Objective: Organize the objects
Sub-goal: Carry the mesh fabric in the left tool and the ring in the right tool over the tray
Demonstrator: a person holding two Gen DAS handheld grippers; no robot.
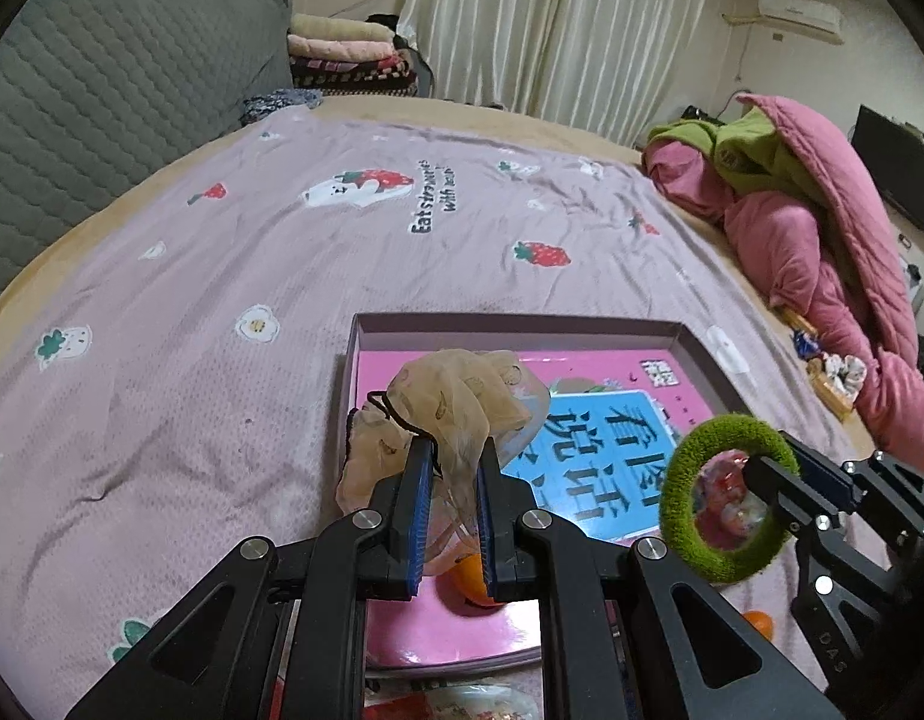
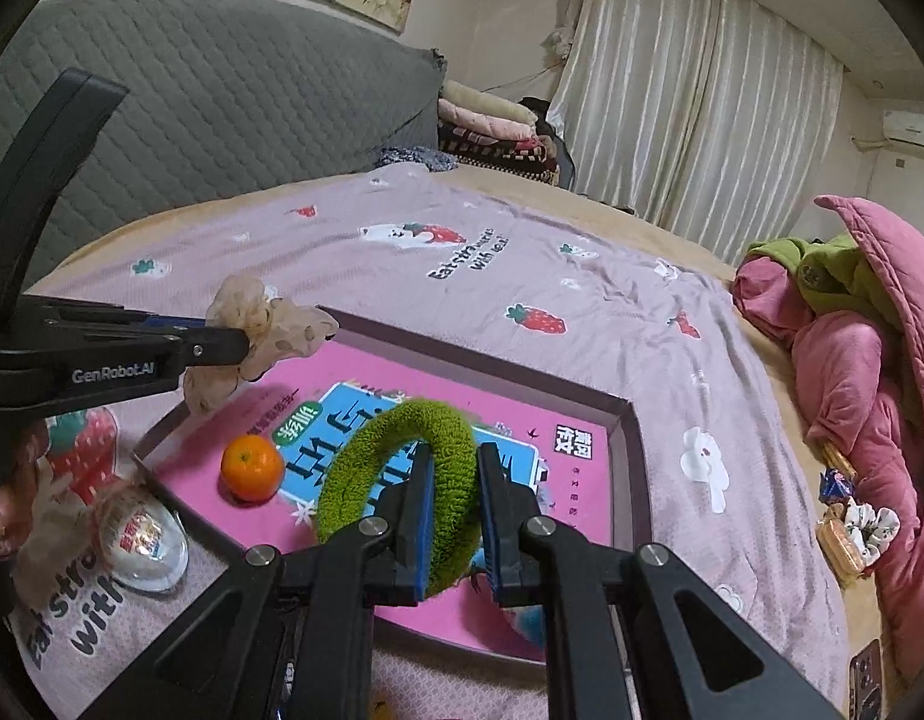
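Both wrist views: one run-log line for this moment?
left tool: shut on beige scrunchie | right tool: shut on green scrunchie | both over box

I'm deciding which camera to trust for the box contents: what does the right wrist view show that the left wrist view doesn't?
Right wrist only: the whole tangerine lying in the box, and a clear egg-shaped capsule on the bedspread outside it.
Left wrist only: the beige scrunchie seen head-on between its pads.
Both: the left gripper shut on the beige scrunchie, the right gripper shut on the green scrunchie, the shallow box holding a pink book.
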